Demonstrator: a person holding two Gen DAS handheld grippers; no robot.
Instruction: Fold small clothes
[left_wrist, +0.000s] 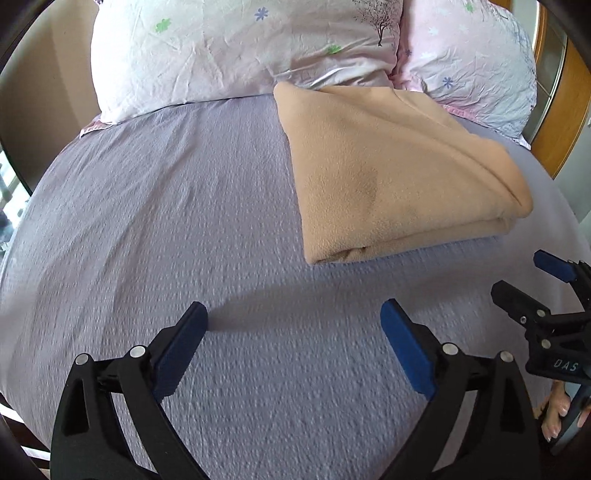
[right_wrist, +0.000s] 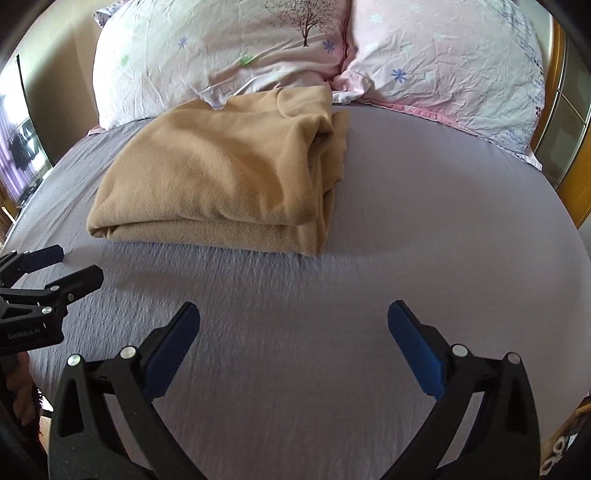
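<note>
A tan fleece garment (left_wrist: 388, 177) lies folded in a thick rectangle on the lilac bed sheet (left_wrist: 166, 221), its far end against the pillows. It also shows in the right wrist view (right_wrist: 221, 177), with layered edges on its right side. My left gripper (left_wrist: 294, 314) is open and empty, above the sheet in front of the garment. My right gripper (right_wrist: 293, 314) is open and empty, also short of the garment. Each gripper shows at the edge of the other's view, the right gripper (left_wrist: 532, 277) and the left gripper (right_wrist: 70, 266).
Two pink floral pillows (left_wrist: 221, 48) (right_wrist: 443, 66) lie along the head of the bed. A wooden headboard (left_wrist: 561, 147) stands at the right. The lilac sheet (right_wrist: 443, 221) spreads flat to the right of the garment.
</note>
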